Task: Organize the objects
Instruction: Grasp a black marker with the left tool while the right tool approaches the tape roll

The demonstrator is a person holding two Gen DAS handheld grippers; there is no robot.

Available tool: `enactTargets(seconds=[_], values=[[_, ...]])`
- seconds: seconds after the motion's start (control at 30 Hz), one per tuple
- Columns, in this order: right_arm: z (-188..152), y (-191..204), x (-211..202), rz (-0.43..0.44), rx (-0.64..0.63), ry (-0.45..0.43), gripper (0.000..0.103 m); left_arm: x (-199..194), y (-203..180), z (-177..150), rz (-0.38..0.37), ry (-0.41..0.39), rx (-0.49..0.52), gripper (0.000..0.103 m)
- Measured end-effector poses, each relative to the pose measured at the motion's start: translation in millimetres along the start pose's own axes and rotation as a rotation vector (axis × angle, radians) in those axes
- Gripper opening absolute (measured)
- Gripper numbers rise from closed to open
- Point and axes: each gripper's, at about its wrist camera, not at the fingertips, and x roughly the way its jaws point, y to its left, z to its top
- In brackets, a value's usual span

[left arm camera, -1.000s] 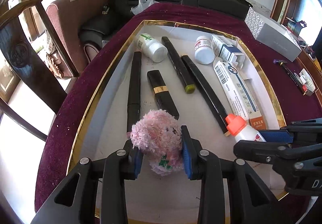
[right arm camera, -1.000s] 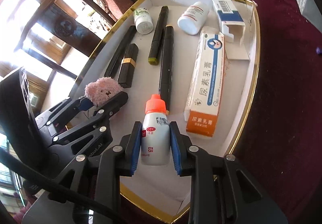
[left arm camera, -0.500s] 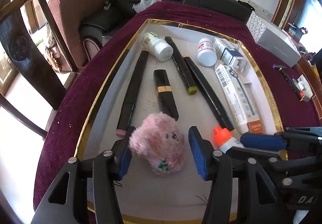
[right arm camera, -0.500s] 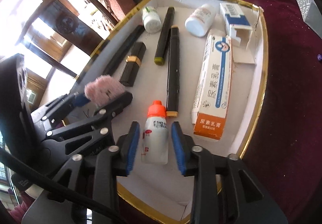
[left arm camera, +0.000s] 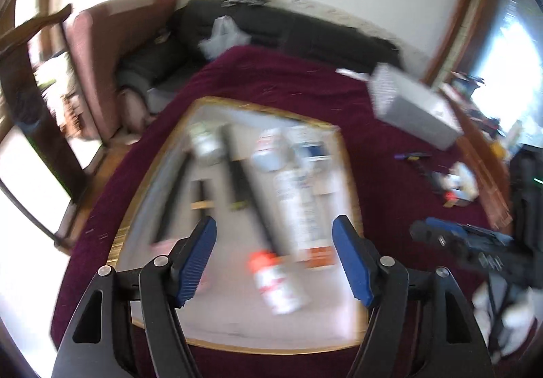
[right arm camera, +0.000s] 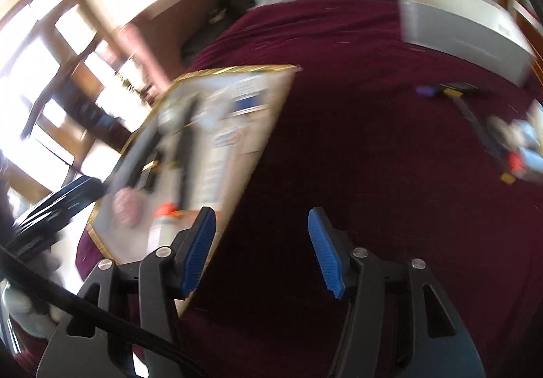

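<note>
Both views are blurred by motion, so we read no label or writing on any item. We see the left tongs [left arm camera: 275, 259] spread wide and holding nothing, above the near part of the gold-rimmed tray [left arm camera: 353, 208] on the maroon-covered worktop [left arm camera: 271, 79]. A white bottle with an orange cap [left arm camera: 276, 281] lies on its side on the tray floor between the two blue pads but below them, untouched; its long axis runs near to far, with the cap pointing away and slightly left. Beside its cap, a long white carton with an orange end [left arm camera: 298, 211] lies along the same direction, orange end nearest. Dark pens [left arm camera: 244, 181] lie parallel farther left. A pink plush toy [right arm camera: 127, 208] sits at the tray's near left corner, mostly hidden behind the left finger in the left view. We see the right tongs [right arm camera: 261, 250] likewise gaping and empty, over bare maroon cloth just right of the tray edge, with the bottle off to their left. A grey box [left arm camera: 414, 110] rests on the far right of the worktop.
</note>
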Motion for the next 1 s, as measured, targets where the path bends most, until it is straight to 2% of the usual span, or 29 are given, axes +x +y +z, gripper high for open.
enactTargets(seconds=[0.13, 0.23, 0.3, 0.47, 0.57, 0.7, 0.77, 0.87, 0.9, 1.0], values=[[7, -96, -28, -0.107, 0.175, -0.051, 0.058, 14, -60, 2, -0.086, 0.048, 0.099, 0.065], [22, -158, -36, -0.116, 0.277, -0.067, 0.058, 39, -103, -3, -0.117, 0.113, 0.162, 0.065], [37, -180, -32, -0.093, 0.307, -0.07, 0.058, 52, -119, -9, -0.13, 0.142, 0.174, 0.065], [86, -205, -1, -0.02, 0.29, -0.053, 0.058, 74, -143, -22, -0.118, 0.197, 0.212, 0.065], [119, -208, 32, -0.08, 0.236, -0.021, 0.058, 78, -140, -23, -0.1, 0.209, 0.206, 0.065], [131, -225, 67, -0.148, 0.254, 0.066, 0.054, 84, -133, -20, -0.08, 0.205, 0.196, 0.065], [129, -228, 66, -0.102, 0.276, 0.069, 0.056, 84, -129, -19, -0.079, 0.2, 0.191, 0.065], [110, -224, 64, 0.087, 0.342, 0.116, 0.056, 89, -125, -16, -0.078, 0.2, 0.178, 0.065], [100, -214, 63, 0.163, 0.338, 0.153, 0.056, 91, -125, -15, -0.077, 0.202, 0.174, 0.065], [77, -187, 47, 0.283, 0.272, 0.198, 0.056, 96, -128, -14, -0.072, 0.208, 0.179, 0.065]])
